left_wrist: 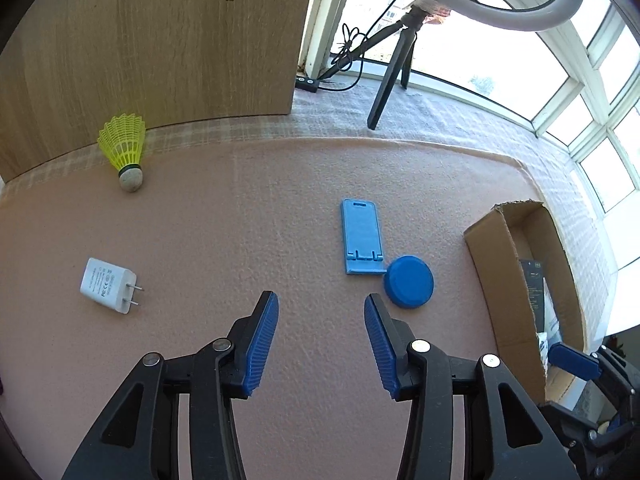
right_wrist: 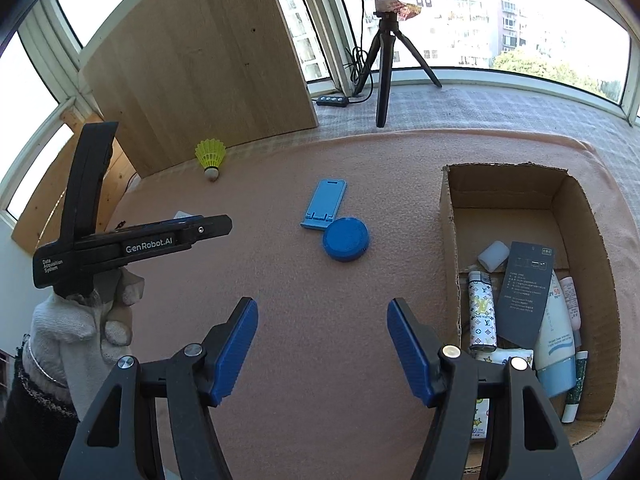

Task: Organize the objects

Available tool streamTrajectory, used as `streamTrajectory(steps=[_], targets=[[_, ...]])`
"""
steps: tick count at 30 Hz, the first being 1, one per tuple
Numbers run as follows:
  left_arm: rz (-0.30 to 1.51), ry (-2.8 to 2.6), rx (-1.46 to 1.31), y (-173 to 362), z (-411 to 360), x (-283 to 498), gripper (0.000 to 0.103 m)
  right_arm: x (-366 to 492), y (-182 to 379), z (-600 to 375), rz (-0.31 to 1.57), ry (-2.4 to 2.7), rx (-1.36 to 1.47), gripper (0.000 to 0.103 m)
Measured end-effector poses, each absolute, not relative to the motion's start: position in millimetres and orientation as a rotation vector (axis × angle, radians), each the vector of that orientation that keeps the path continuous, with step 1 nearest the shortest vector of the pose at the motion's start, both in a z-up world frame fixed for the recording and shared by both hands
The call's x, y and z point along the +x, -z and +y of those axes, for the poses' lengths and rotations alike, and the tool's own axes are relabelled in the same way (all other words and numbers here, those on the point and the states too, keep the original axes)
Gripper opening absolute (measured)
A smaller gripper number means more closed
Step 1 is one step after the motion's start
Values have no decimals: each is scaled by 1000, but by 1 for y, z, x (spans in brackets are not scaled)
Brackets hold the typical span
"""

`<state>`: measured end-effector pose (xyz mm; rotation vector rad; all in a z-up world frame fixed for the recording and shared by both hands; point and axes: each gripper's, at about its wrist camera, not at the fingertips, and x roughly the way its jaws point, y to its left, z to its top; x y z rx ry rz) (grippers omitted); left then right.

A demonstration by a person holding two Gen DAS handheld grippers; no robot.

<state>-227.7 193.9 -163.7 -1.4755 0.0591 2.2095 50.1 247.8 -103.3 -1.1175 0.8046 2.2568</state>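
Blue round lid (left_wrist: pixel 409 281) just beyond left tool (left_wrist: pixel 321 316); both tools angled steeply down, jaws apart, empty.

Both the left gripper (left_wrist: pixel 321 304) and right gripper (right_wrist: pixel 322 308) point downward with jaws apart and empty, the left in a white-gloved hand (right_wrist: pixel 86 320).

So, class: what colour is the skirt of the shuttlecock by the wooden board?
Yellow-green; the shuttlecock shows best in the left wrist view.
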Motion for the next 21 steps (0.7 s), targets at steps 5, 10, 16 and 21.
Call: streamTrajectory(steps=[5,10,16,21], targets=[[113,-2151,-1525,185,250,-255,48,54,109,243,830,-2242,-1118,63],[151,-2121,-1574,204,286,-278,56,61,115,243,850,-2224,-1114,63],[234,-2144,-1615,218,306,-292,56,64,118,246,858,-2209,-1109,63],[276,-2161,-1633,226,304,-292,52,58,116,250,851,-2212,-1106,63]])
